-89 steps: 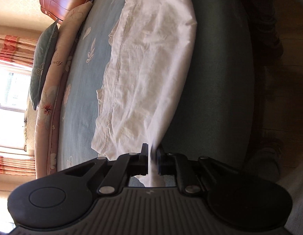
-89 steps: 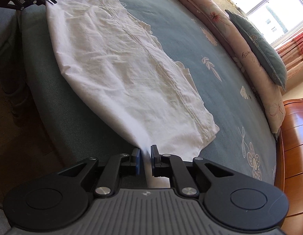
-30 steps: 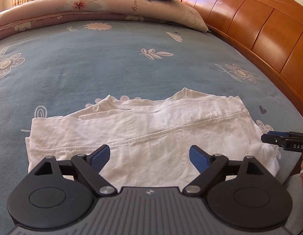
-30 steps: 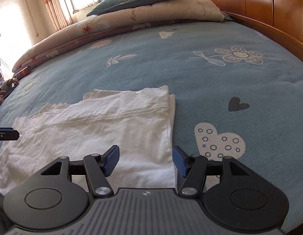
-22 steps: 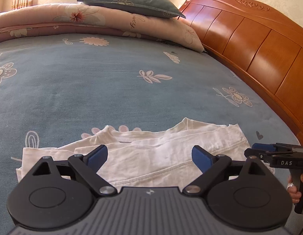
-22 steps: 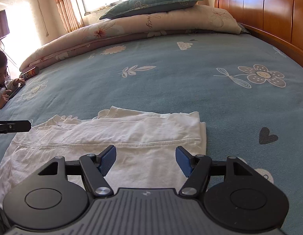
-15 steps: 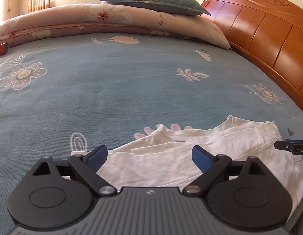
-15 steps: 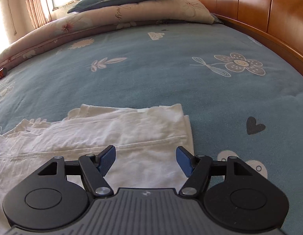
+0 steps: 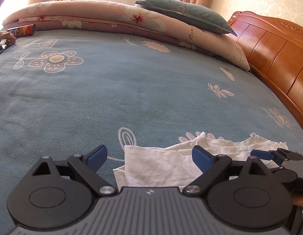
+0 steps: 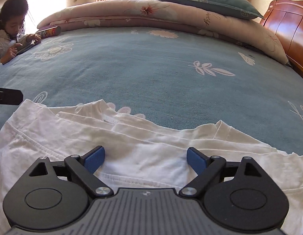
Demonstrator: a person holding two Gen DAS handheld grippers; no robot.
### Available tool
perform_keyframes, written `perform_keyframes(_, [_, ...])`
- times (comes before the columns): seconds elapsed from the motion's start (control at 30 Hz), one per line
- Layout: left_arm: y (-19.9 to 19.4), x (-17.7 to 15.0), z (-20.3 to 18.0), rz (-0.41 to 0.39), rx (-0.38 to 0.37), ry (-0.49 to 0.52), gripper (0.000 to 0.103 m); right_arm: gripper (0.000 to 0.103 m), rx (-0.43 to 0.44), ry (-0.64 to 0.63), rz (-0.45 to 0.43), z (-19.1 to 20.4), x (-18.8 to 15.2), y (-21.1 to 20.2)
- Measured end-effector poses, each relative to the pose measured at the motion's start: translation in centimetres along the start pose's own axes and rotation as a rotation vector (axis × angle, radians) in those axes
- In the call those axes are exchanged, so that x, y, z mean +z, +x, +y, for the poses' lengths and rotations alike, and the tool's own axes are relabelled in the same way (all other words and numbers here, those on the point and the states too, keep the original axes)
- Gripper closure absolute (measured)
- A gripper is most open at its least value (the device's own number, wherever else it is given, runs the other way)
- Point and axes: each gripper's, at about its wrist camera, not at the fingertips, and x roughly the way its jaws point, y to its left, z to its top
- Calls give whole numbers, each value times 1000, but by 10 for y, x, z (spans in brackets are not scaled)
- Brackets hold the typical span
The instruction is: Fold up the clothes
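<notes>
Folded white cotton garment (image 10: 131,145) lying flat at the near edge of the blue flower-printed bed cover (image 10: 151,68), wrinkled, with a stitched hem running across it. Right gripper (image 10: 145,159) poised above the middle of that garment, blue-padded jaws spreading apart, cloth showing between them but not pinched. Left gripper (image 9: 149,155) at the garment's left end, jaws released and wide, one blue pad over bare bed cover, the other over white cloth, gripping nothing. No container holding anything here except a cylindrical red-labelled can (image 9: 22,31) lying on its side far across the bed, print too small to read. Cursive lettering on the long rolled pink floral quilt (image 10: 171,17), not legible; faint letters along the bed cover's left border, also unclear. Dark green pillow (image 10: 206,0) resting on top of that quilt. Polished orange-brown wooden headboard (image 9: 278,58) along the right. Person in a white top (image 10: 8,31) leaning on the far left corner over a dark tablet (image 10: 25,48). Well apart from the garment, nothing blocking it.
</notes>
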Motion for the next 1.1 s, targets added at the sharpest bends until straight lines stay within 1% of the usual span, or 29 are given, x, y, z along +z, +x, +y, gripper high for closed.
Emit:
perform_keyframes(0.1, [-4, 2, 8, -6, -9, -26, 10, 10, -22, 31, 33, 3, 14, 0])
perform_keyframes(0.17, [-6, 3, 14, -7, -11, -46, 10, 10, 51, 26, 17, 16, 14, -19])
perform_keyframes(0.23, [-8, 5, 19, -8, -6, -64, 9, 9, 153, -18, 5, 37, 9, -38])
perform_keyframes(0.27, [-8, 6, 22, -7, -6, -76, 9, 9, 186, -47, 8, 47, 4, -44])
perform_keyframes(0.33, [-8, 7, 26, -4, -14, -99, 9, 9, 222, -110, 25, 69, -7, -47])
perform_keyframes(0.4, [-9, 6, 27, -2, -22, -102, 9, 9, 208, -175, 49, 88, -16, -37])
perform_keyframes(0.43, [-10, 6, 27, -1, -23, -98, 9, 6, 194, -197, 50, 94, -19, -30])
perform_keyframes(0.47, [-10, 5, 27, 1, -23, -91, 9, 0, 183, -199, 43, 96, -19, -27])
perform_keyframes(0.5, [-11, 5, 27, 4, -24, -86, 9, 0, 172, -192, 34, 98, -18, -26])
perform_keyframes(0.57, [-12, 4, 28, 10, -28, -80, 9, 1, 179, -157, 9, 99, -13, -34])
perform_keyframes(0.63, [-14, 4, 30, 15, -41, -81, 9, 1, 224, -162, -28, 103, -7, -42])
perform_keyframes(0.67, [-14, 5, 31, 19, -51, -86, 9, 1, 231, -178, -35, 107, -5, -43])
perform_keyframes(0.73, [-14, 5, 34, 30, -74, -98, 9, 1, 231, -210, -34, 117, 0, -37])
perform_keyframes(0.8, [-14, 4, 36, 47, -94, -100, 9, 1, 254, -210, -22, 125, 4, -27])
perform_keyframes(0.9, [-14, 3, 37, 58, -91, -97, 9, 1, 286, -215, 7, 140, 10, -8])
perform_keyframes(0.97, [-12, 3, 37, 64, -86, -99, 9, 0, 268, -256, 19, 152, 12, 7])
perform_keyframes(1.03, [-12, 3, 37, 65, -86, -100, 9, 0, 263, -268, 17, 157, 16, 9])
perform_keyframes(1.1, [-12, 4, 37, 65, -88, -100, 9, 0, 282, -262, 8, 154, 18, -1])
